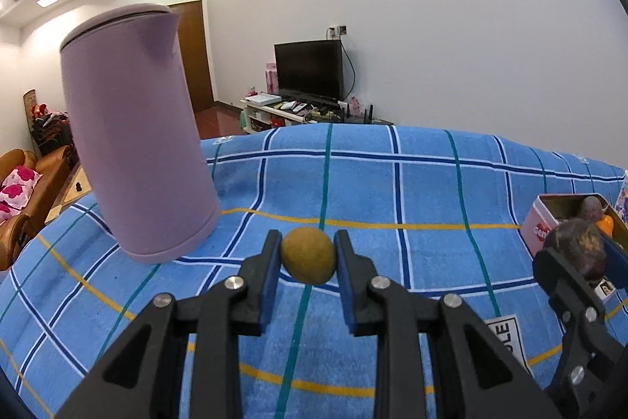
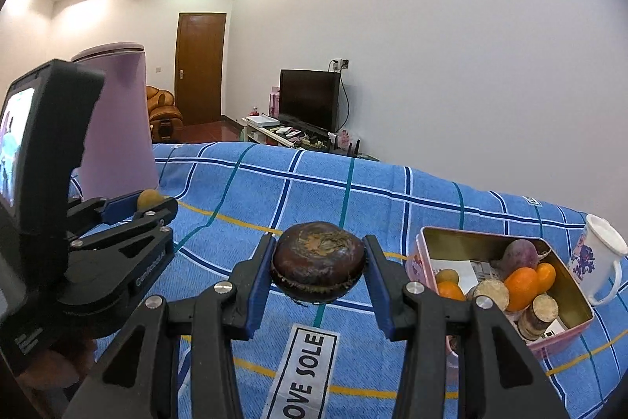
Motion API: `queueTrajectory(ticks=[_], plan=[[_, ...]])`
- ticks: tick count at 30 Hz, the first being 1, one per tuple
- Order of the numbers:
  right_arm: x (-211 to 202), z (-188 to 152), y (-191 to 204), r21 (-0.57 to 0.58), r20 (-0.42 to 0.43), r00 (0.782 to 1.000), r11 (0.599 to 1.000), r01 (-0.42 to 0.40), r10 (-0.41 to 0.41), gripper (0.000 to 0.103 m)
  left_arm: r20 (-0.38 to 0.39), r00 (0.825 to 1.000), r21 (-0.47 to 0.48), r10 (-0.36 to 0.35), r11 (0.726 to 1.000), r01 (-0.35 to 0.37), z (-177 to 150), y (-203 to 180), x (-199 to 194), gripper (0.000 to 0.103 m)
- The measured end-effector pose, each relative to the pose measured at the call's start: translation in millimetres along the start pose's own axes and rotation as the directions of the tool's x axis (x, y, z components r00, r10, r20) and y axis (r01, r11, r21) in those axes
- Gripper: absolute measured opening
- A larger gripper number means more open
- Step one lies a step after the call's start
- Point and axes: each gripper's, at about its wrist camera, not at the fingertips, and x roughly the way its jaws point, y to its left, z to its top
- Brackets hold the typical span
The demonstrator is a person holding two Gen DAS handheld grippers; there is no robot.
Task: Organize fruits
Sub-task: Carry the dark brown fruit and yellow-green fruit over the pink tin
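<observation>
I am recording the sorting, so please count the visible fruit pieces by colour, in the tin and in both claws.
Orange pieces: 3, in the pink tin
Yellow-green pieces: 2, one in the tin, one in the left claw
Dark brown piece: 1, in the right claw
Purple-red piece: 1, in the tin
Tan-topped pieces: 2, in the tin
Total: 9 visible

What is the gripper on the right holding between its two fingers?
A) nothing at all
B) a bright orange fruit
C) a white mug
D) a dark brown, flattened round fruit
D: in the right wrist view the right gripper is closed on a dark brown flattened fruit, held above the blue checked cloth; the orange fruits lie in the pink tin, and the white mug stands beside it.
</observation>
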Motion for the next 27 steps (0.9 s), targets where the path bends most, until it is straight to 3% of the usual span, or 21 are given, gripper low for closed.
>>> queueTrajectory(ticks=[27], plan=[[-17.0, -7.1, -3.7, -0.018, 0.001, 1.0, 1.0, 0.001, -0.001, 0.047, 0.029, 1.0, -0.007, -0.012, 1.0, 0.012, -16.3, -11.6, -32.6, 0.029]])
